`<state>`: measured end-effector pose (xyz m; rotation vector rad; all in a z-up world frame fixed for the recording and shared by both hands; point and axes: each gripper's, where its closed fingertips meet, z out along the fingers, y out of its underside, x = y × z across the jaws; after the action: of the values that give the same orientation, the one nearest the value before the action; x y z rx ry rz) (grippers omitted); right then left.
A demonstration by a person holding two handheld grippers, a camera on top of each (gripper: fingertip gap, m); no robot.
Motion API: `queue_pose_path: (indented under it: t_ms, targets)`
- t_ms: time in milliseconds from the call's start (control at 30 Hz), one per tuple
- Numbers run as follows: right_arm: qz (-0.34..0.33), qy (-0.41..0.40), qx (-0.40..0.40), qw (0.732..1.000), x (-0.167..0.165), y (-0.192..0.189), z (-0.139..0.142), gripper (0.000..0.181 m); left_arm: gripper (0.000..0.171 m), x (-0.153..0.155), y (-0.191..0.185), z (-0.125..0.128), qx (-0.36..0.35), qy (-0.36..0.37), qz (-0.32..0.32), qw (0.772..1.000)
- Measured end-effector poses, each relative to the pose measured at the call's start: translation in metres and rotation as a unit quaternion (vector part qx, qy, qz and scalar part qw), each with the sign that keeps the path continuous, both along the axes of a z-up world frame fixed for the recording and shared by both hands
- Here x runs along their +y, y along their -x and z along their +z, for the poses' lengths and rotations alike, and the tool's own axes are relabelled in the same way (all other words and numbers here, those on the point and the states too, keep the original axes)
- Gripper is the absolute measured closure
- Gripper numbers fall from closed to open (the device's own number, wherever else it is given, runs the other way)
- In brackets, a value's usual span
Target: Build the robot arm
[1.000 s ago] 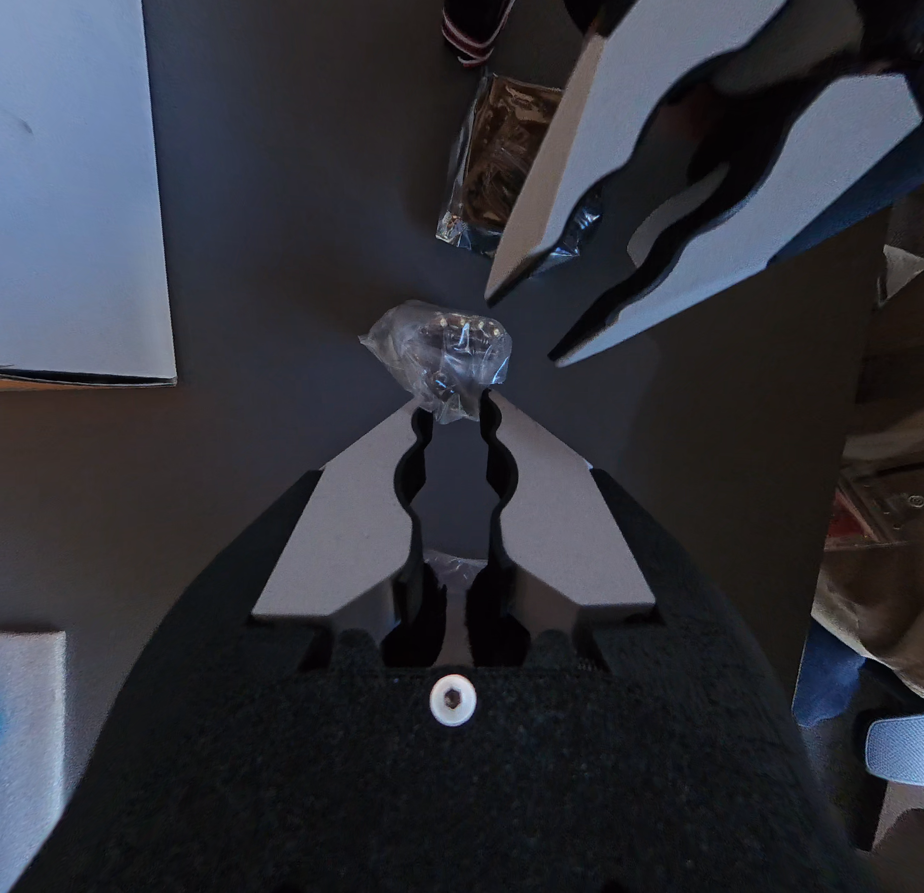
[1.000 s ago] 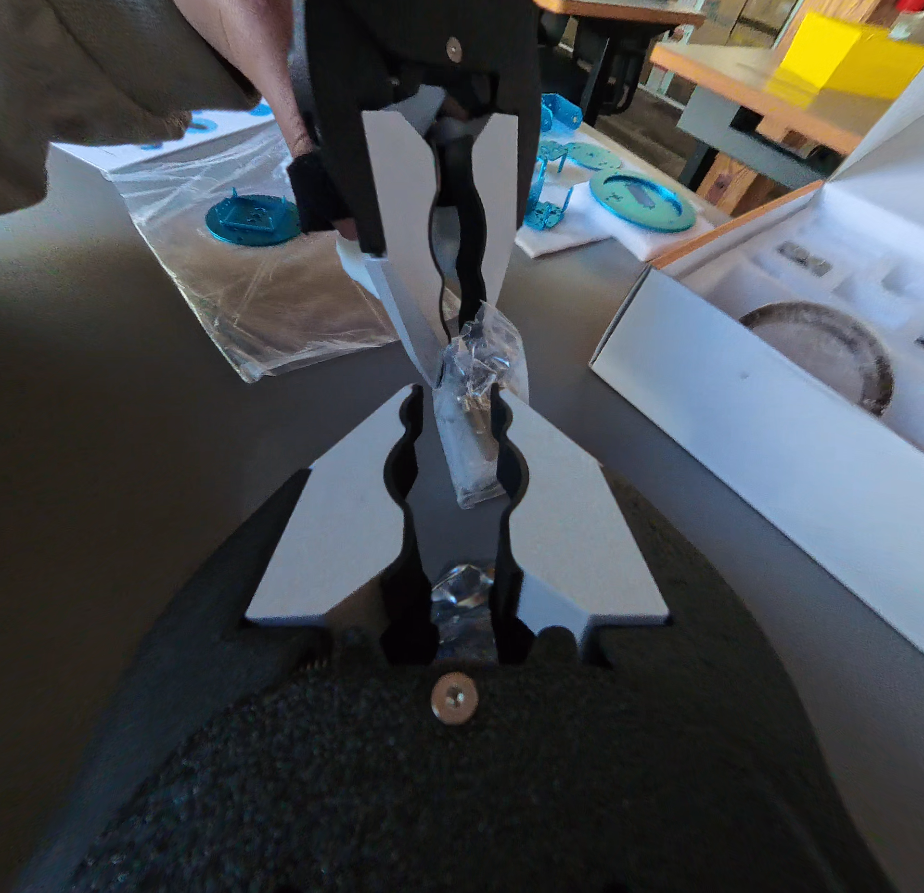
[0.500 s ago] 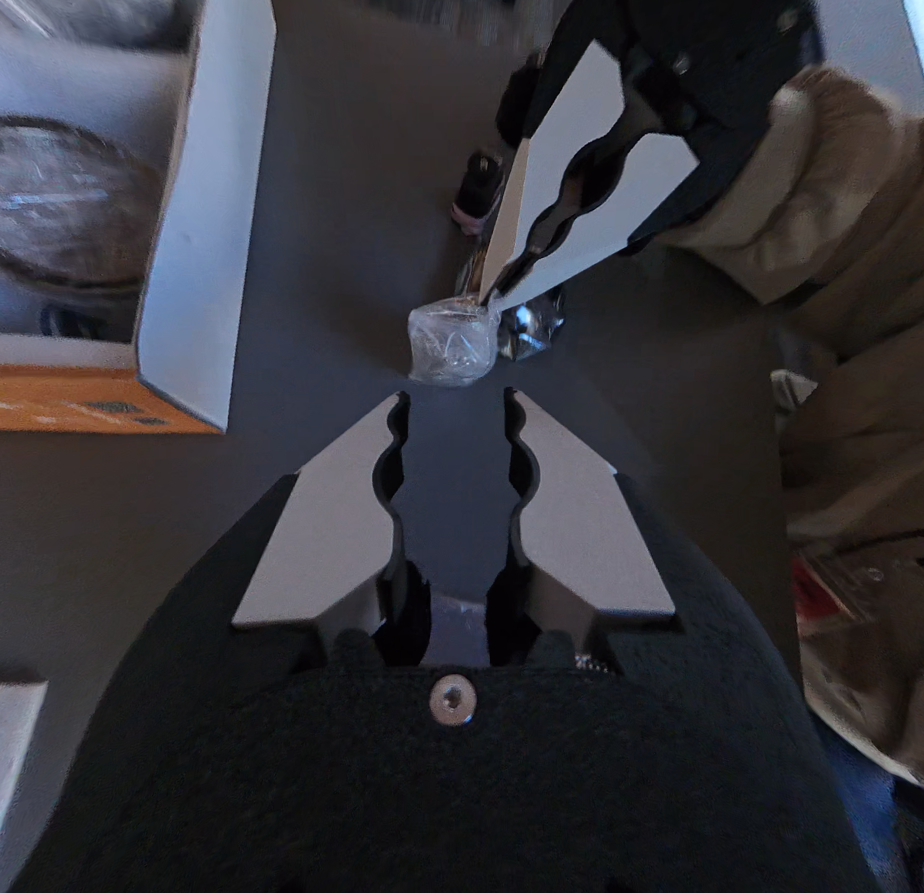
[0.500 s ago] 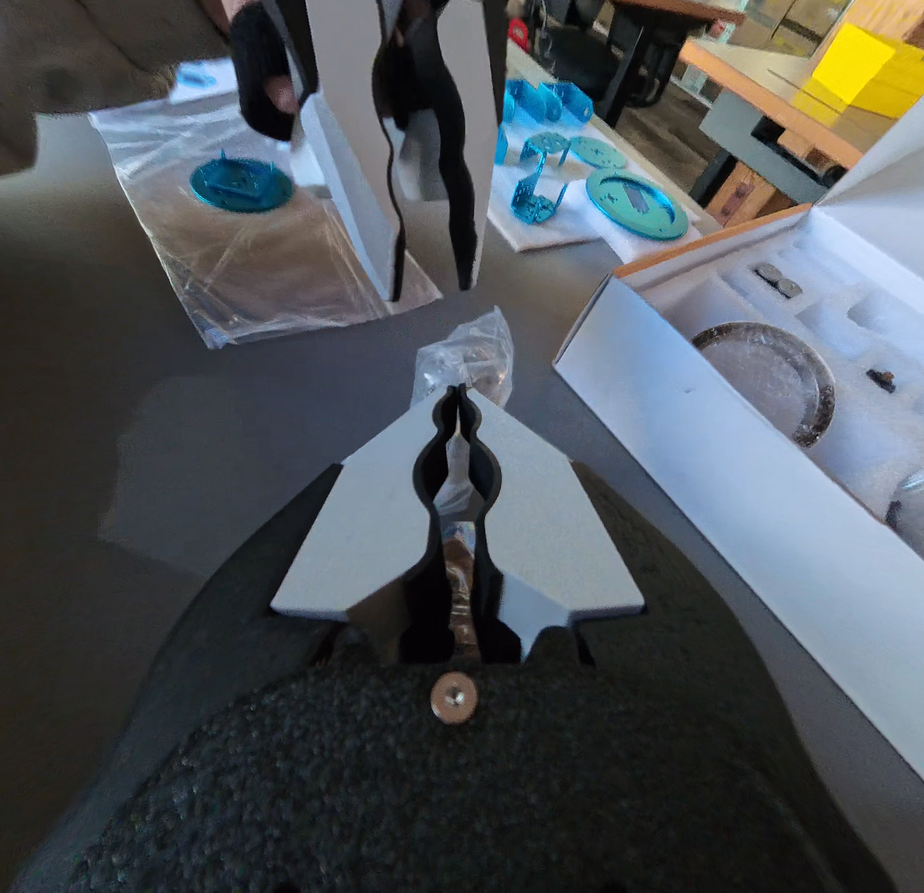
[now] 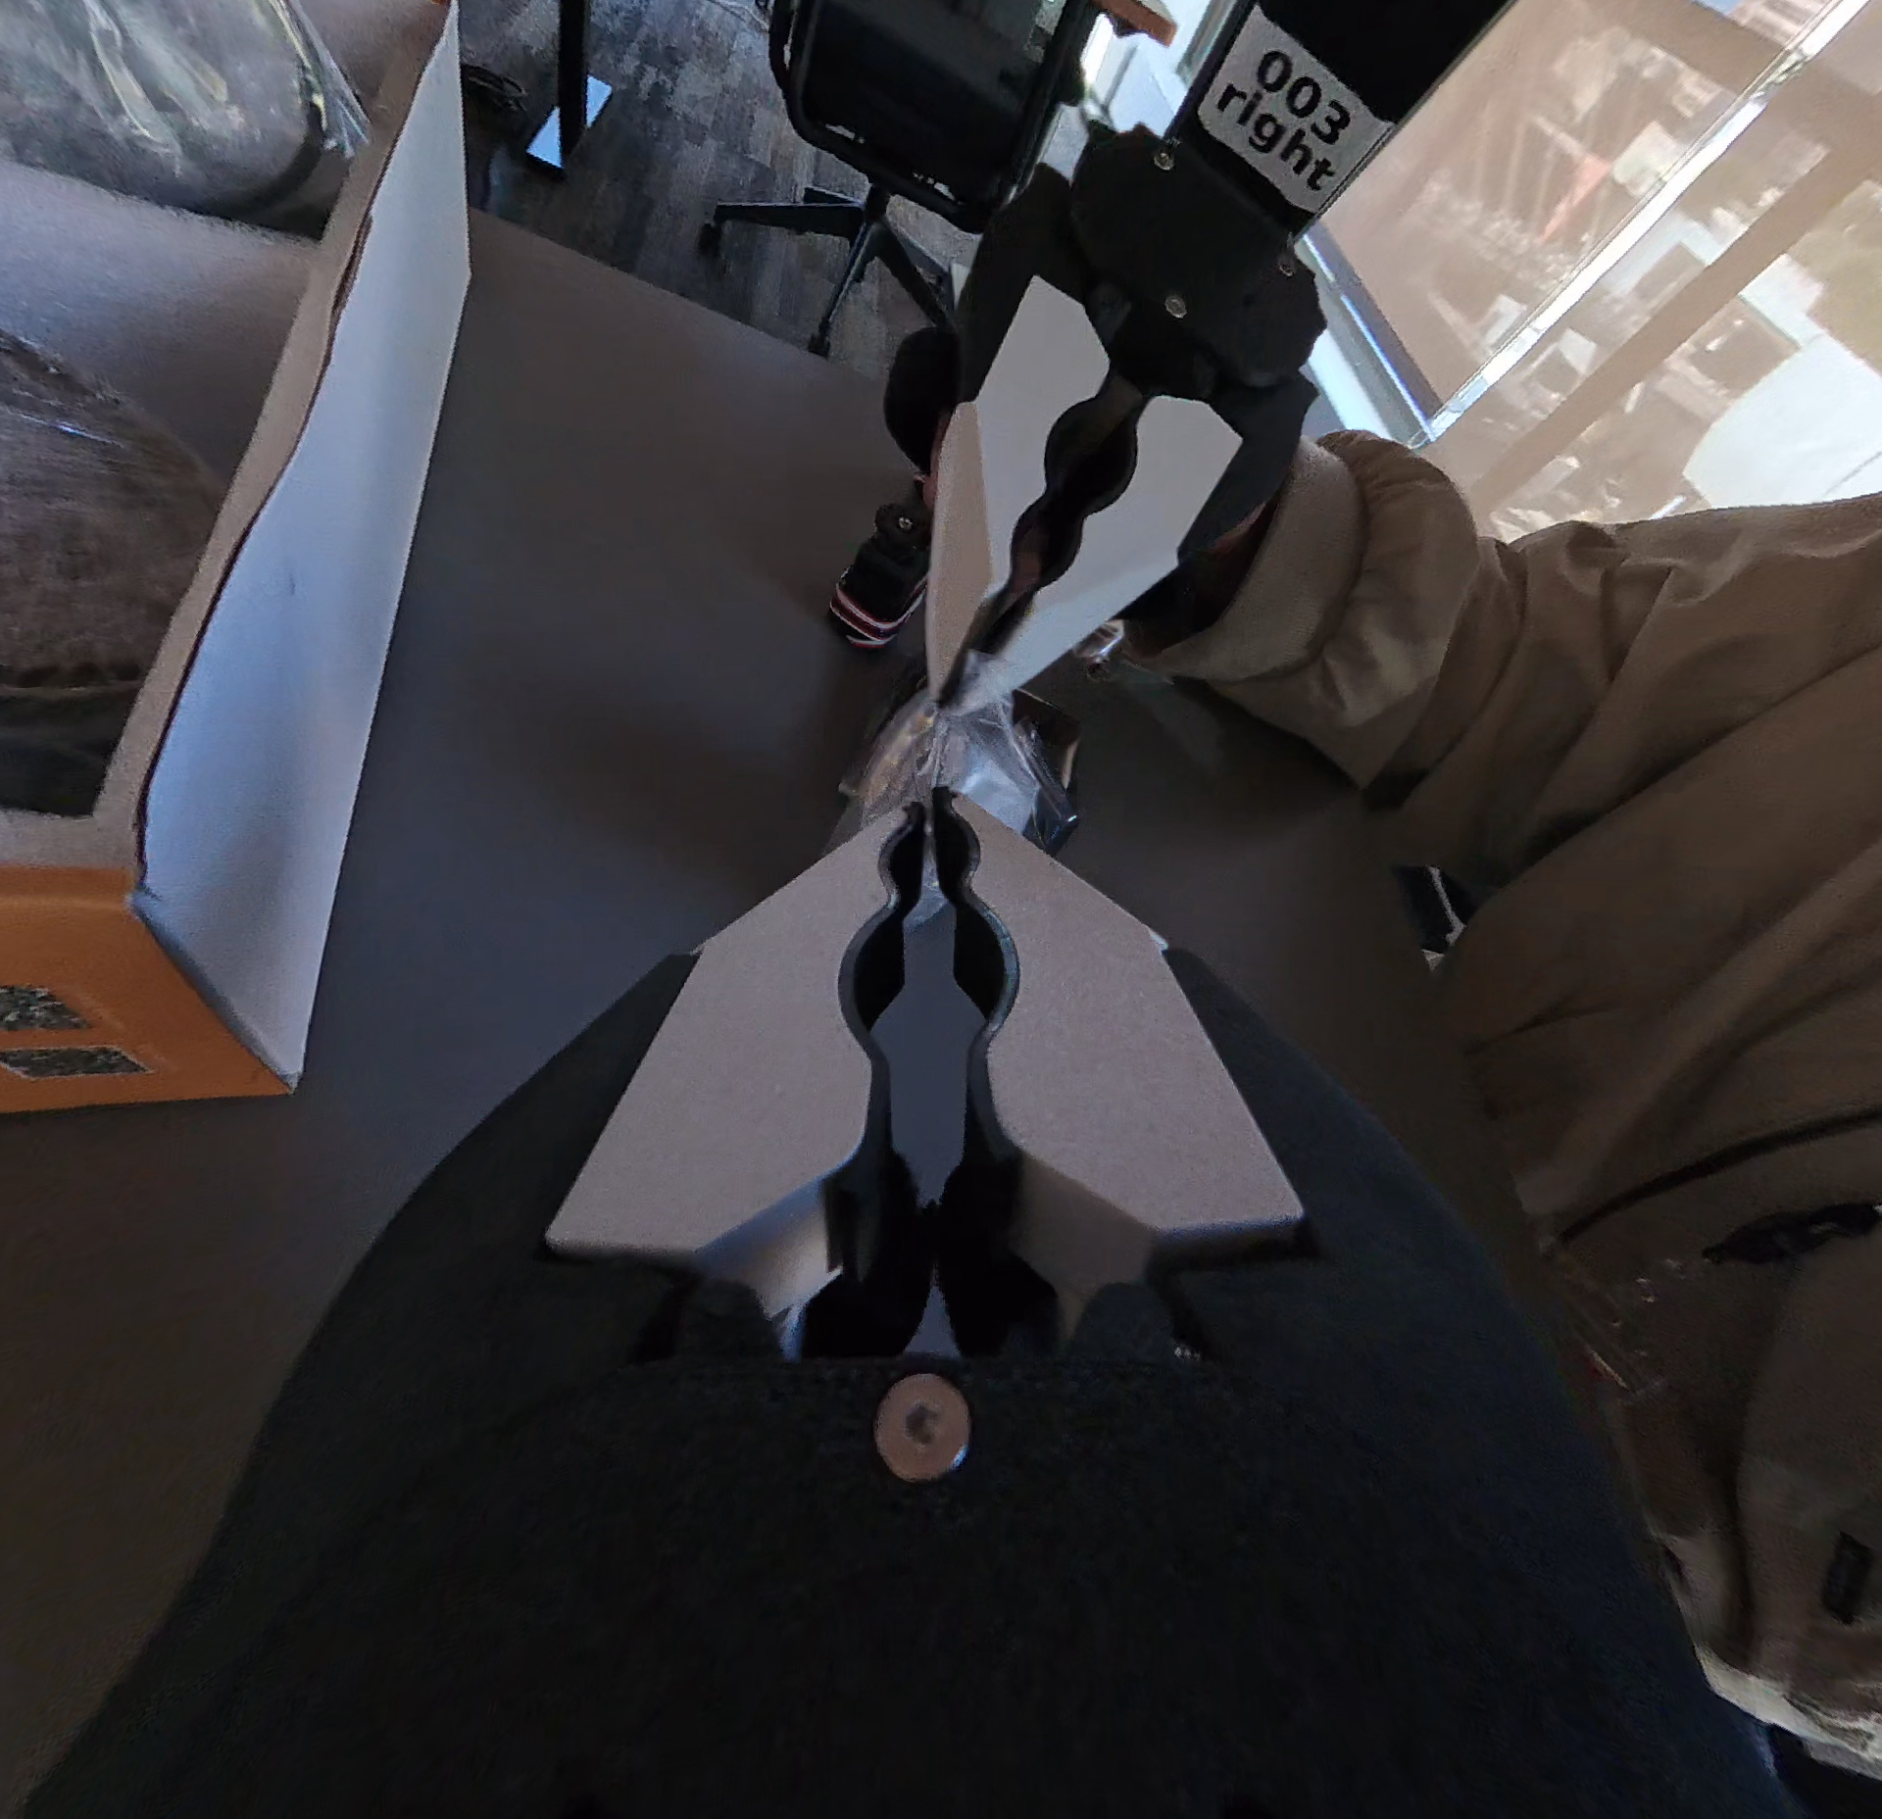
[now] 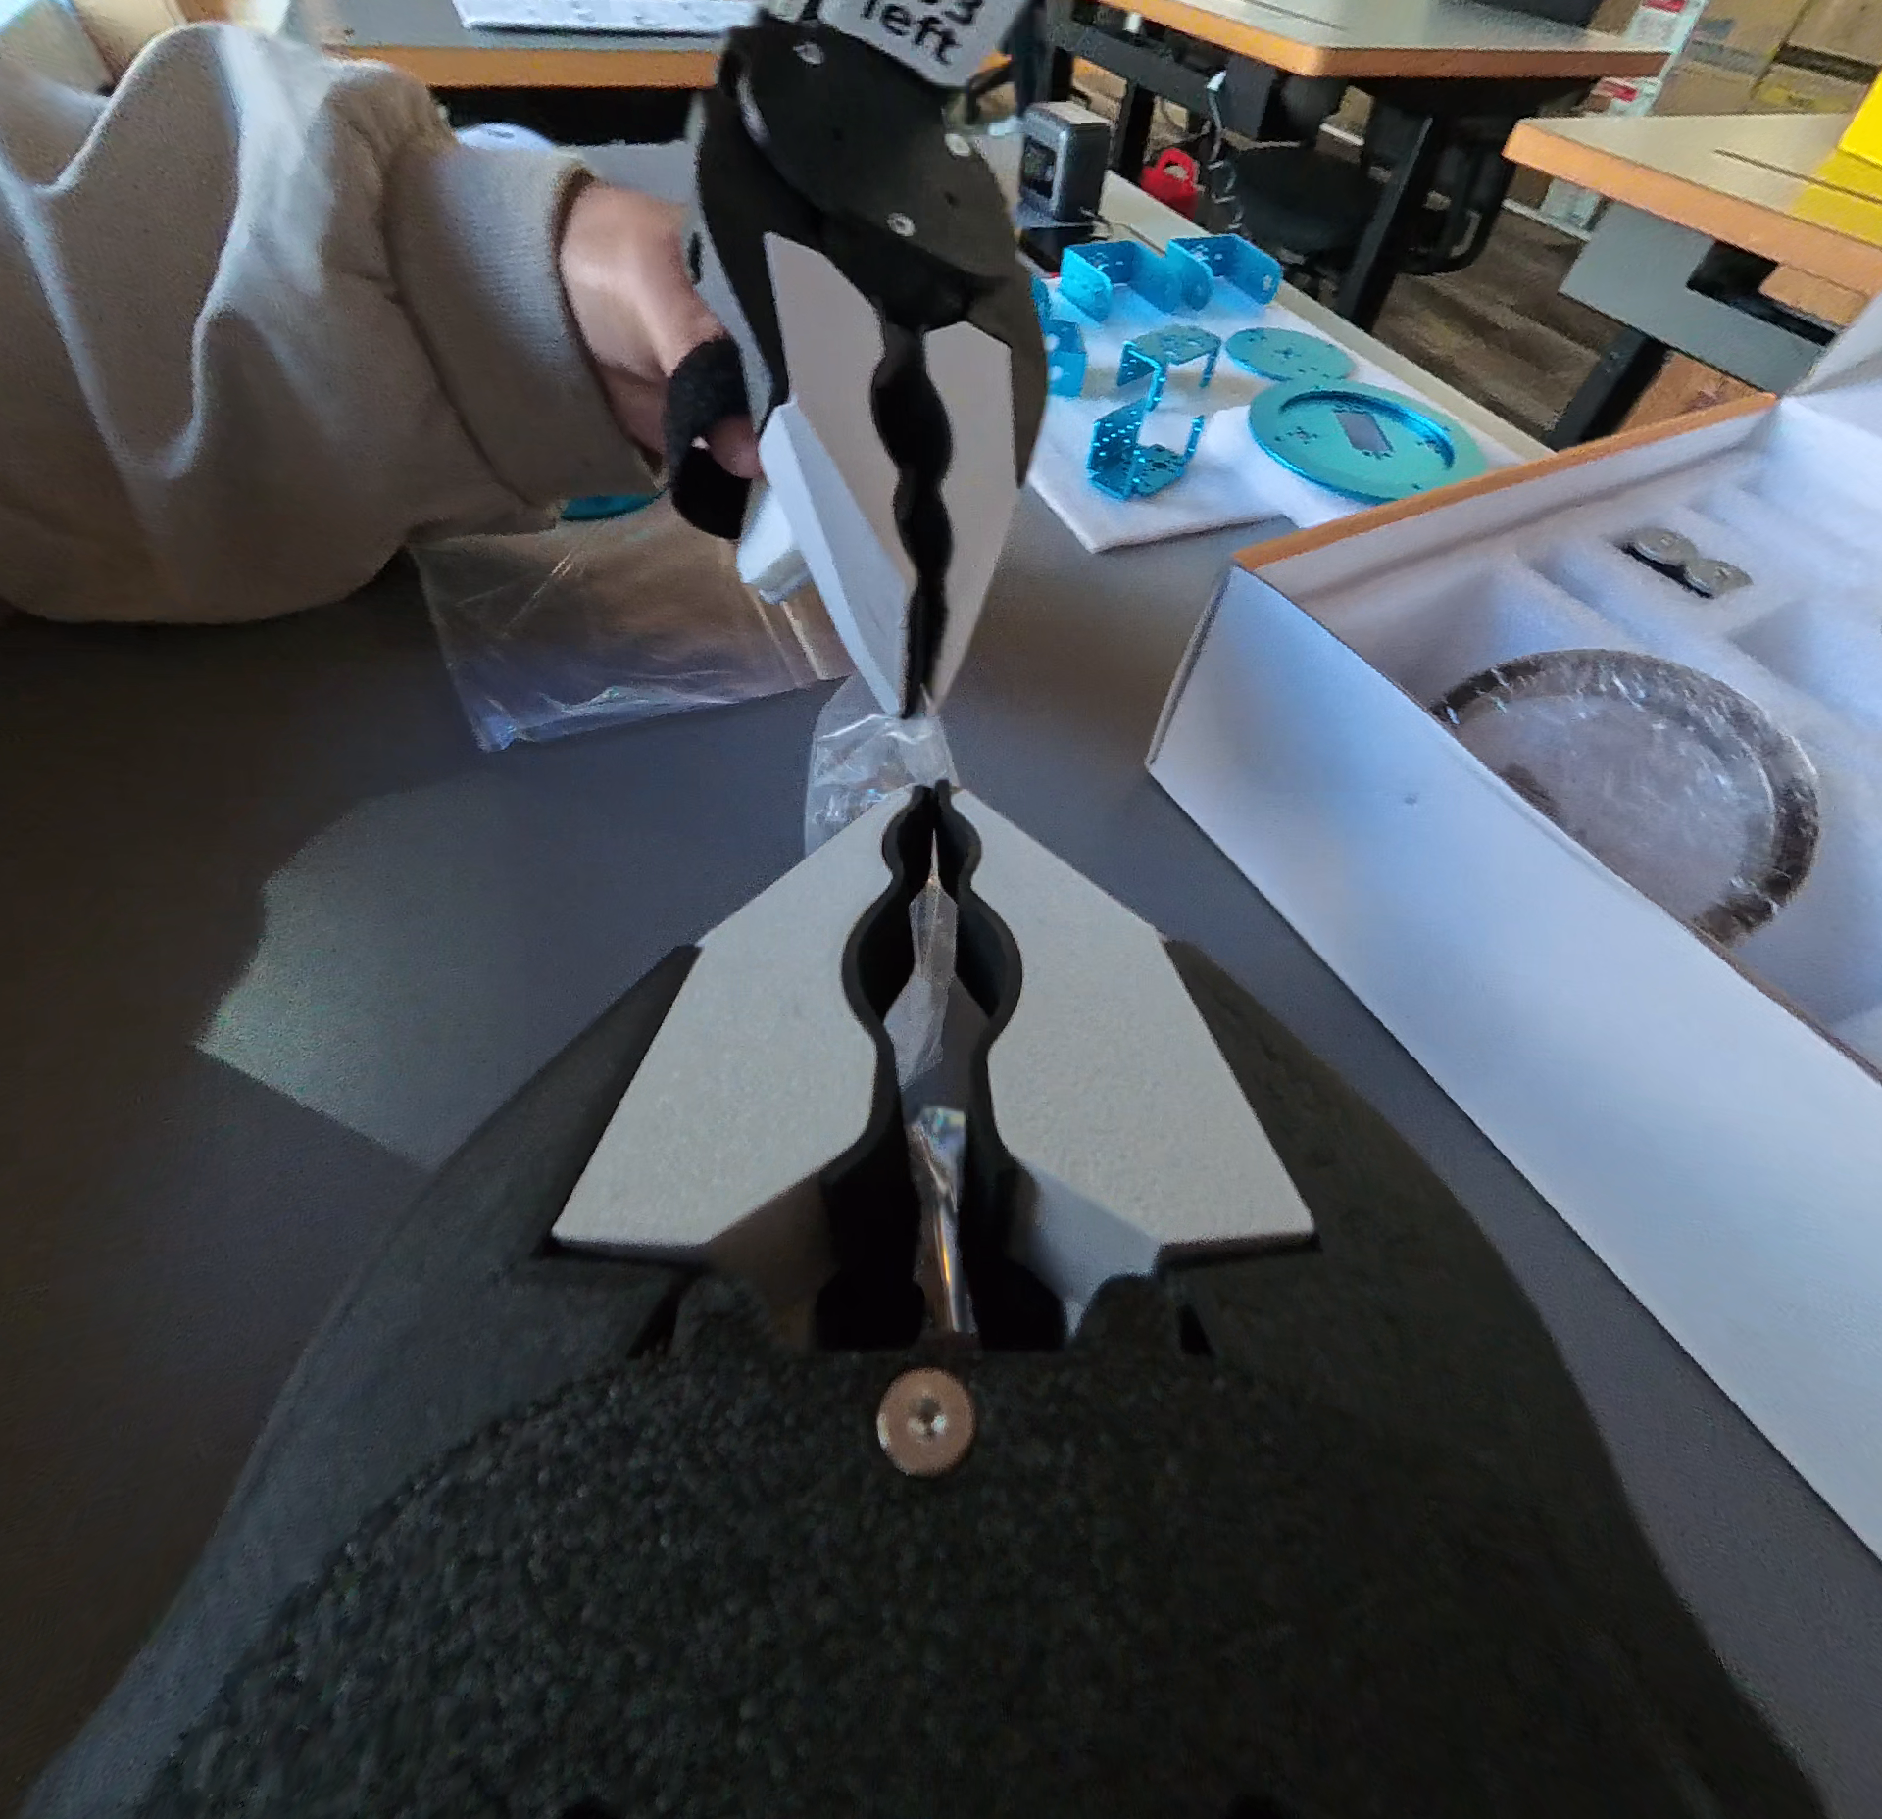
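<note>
A: Since the earlier frame, the left gripper [image 5: 932,811] has closed on the small clear bag [image 6: 876,752], which the right gripper [image 6: 935,803] was already pinching.

B: Surroundings, largest first: grey table [image 6: 306,854], white box [image 6: 1426,905], blue metal brackets [image 6: 1151,426]. The bag hangs above the table, between both clamped tips.

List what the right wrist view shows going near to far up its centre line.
right gripper → small clear plastic bag → left gripper → blue metal brackets → orange-edged desk
</note>
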<state>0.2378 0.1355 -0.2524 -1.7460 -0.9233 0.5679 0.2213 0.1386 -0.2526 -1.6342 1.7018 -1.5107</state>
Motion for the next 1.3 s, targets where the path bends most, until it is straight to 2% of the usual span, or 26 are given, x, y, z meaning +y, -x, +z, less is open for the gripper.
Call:
queue_pose_path:
  t_ms: [133, 200, 267, 300, 333, 367, 600, 733, 767, 833, 933, 1000, 1033, 1067, 1133, 1167, 1200, 1267, 1300]
  targets:
    - [-0.048, 0.050, -0.009, 0.998, 0.008, -0.008, -0.005, 0.181, 0.171, 0.005, -0.005, 0.000, 0.015, -0.055, 0.016, 0.998]
    - [-0.055, 0.070, 0.000, 0.996, 0.006, -0.009, -0.003, 0.180, 0.171, 0.005, -0.007, 0.003, 0.020, -0.057, 0.019, 0.998]
    - [-0.050, 0.085, 0.022, 0.995, 0.003, -0.011, 0.001, 0.168, 0.171, 0.009, -0.009, 0.005, 0.020, -0.054, 0.032, 0.998]
    - [-0.043, 0.086, 0.035, 0.995, 0.001, -0.010, 0.005, 0.155, 0.171, 0.011, -0.010, 0.006, 0.021, -0.052, 0.037, 0.998]
    - [-0.037, 0.084, 0.051, 0.994, 0.000, -0.009, 0.010, 0.153, 0.171, 0.010, -0.011, 0.006, 0.023, -0.053, 0.038, 0.998]
    - [-0.033, 0.085, 0.059, 0.994, 0.000, -0.007, 0.013, 0.158, 0.171, 0.009, -0.012, 0.006, 0.024, -0.055, 0.037, 0.998]
    - [-0.063, 0.109, -0.020, 0.992, 0.008, -0.007, -0.005, 0.180, 0.171, 0.006, -0.019, 0.009, 0.030, -0.070, 0.042, 0.996]
    - [-0.083, 0.078, -0.052, 0.992, 0.008, -0.010, 0.019, 0.181, 0.171, 0.005, -0.020, 0.028, -0.007, -0.046, 0.046, 0.998]
    - [-0.079, 0.075, -0.046, 0.993, 0.011, -0.009, 0.020, 0.181, 0.171, 0.007, -0.019, 0.030, -0.010, -0.041, 0.048, 0.998]
    - [-0.066, 0.130, -0.023, 0.989, 0.010, -0.007, 0.013, 0.181, 0.171, 0.006, -0.017, 0.026, -0.006, -0.035, 0.041, 0.998]
    - [-0.069, 0.070, -0.050, 0.994, 0.009, -0.002, 0.030, 0.181, 0.171, 0.008, -0.014, 0.038, -0.043, -0.007, 0.047, 0.998]
    - [-0.063, 0.121, -0.033, 0.990, 0.009, -0.003, 0.024, 0.181, 0.171, 0.008, -0.013, 0.032, -0.038, 0.003, 0.044, 0.998]
    - [-0.064, 0.110, -0.047, 0.991, 0.010, -0.004, 0.025, 0.181, 0.171, 0.007, -0.013, 0.033, -0.047, 0.009, 0.044, 0.998]
    - [-0.063, 0.101, -0.045, 0.992, 0.010, -0.002, 0.026, 0.181, 0.168, 0.009, -0.011, 0.036, -0.061, 0.010, 0.049, 0.997]
    - [-0.069, 0.094, -0.044, 0.992, 0.012, 0.000, 0.029, 0.181, 0.139, 0.016, -0.005, 0.040, -0.083, 0.002, 0.068, 0.994]
    - [-0.075, 0.107, -0.046, 0.990, 0.014, -0.003, 0.025, 0.181, 0.131, 0.020, -0.001, 0.040, -0.086, 0.002, 0.076, 0.993]
    - [-0.078, 0.121, -0.049, 0.988, 0.012, -0.002, 0.025, 0.181, 0.128, 0.021, 0.004, 0.037, -0.080, -0.002, 0.081, 0.993]
    - [-0.085, 0.093, -0.052, 0.991, 0.018, -0.002, 0.027, 0.181, 0.128, 0.023, 0.011, 0.026, -0.063, -0.034, 0.090, 0.993]
    - [-0.083, 0.131, -0.056, 0.986, 0.016, -0.002, 0.021, 0.181, 0.128, 0.022, 0.013, 0.021, -0.058, -0.048, 0.092, 0.993]
